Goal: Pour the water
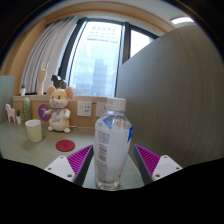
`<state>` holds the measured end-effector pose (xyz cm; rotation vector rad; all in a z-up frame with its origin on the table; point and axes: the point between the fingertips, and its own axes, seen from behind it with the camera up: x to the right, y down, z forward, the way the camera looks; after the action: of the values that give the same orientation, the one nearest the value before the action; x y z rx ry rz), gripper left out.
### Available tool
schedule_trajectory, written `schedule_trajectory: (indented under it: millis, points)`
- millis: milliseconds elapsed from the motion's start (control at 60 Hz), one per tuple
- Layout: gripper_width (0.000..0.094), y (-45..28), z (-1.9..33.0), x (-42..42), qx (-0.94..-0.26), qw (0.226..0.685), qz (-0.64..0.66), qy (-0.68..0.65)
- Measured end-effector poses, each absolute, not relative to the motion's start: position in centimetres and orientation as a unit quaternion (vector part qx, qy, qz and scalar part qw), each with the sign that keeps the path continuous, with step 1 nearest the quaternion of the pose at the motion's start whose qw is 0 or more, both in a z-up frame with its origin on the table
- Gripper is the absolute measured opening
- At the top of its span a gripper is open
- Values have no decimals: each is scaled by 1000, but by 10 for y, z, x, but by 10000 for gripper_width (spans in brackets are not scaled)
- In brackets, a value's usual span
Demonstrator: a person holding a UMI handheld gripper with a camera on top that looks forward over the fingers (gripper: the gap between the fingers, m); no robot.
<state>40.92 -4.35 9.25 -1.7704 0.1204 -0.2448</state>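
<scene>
A clear plastic water bottle with a white cap and a blue-and-white label stands upright on the grey table. It stands between the fingers of my gripper. The purple pads sit close on either side of its lower half. A narrow gap shows at the right side, so the fingers are open around it. A pale cup stands on the table beyond the fingers to the left.
A stuffed mouse toy sits behind the cup, with a flat red disc in front of it. A tall grey partition rises close on the right. A window and curtains lie behind.
</scene>
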Motion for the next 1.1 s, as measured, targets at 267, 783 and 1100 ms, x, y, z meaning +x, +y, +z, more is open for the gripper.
schedule_trajectory:
  millis: [267,783,1100]
  points:
    - [515,-33,97,406,-756,645,-94,64]
    - [354,3,111,362,-761,615,-198,-57]
    - [353,87,164,258,-632,534,-443,-346]
